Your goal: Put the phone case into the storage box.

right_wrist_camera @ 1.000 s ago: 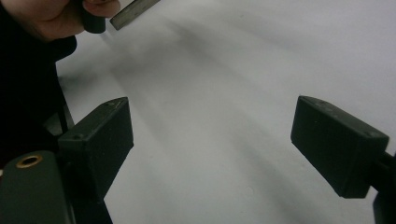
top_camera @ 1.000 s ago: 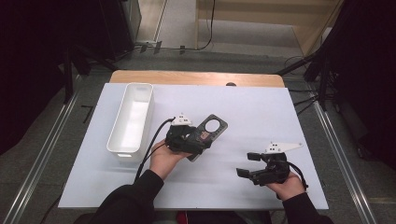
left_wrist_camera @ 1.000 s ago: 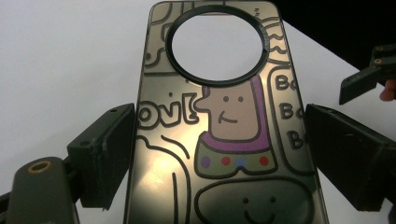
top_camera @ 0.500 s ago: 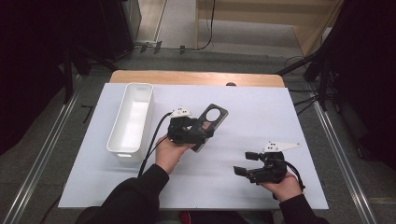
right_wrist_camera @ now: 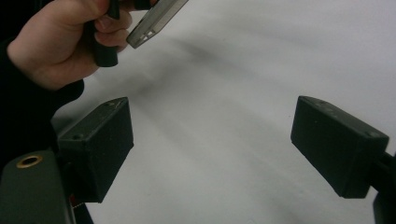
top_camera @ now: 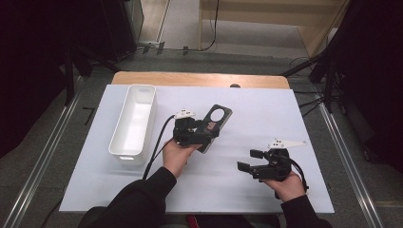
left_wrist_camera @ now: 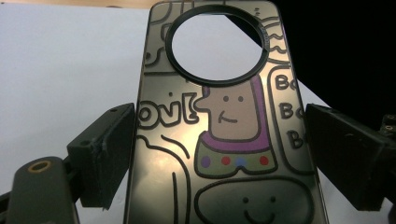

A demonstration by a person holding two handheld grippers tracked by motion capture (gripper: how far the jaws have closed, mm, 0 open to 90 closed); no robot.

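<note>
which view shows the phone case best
The left gripper view: the phone case is close up between the left gripper jaws, its cartoon print and round camera hole plain. The high view shows it small and dark; the right gripper view catches one corner.

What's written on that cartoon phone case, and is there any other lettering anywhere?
"ovi", then a mark like "!" or "[", outlined letters left of the cartoon face on the phone case, held between the pads of the left gripper.
"Bo", "Bo", "B": cut-off letters stacked along the case's right edge.
Fine print on the ring around the camera hole: too small to read.
White bin, right gripper: no lettering visible.
</note>
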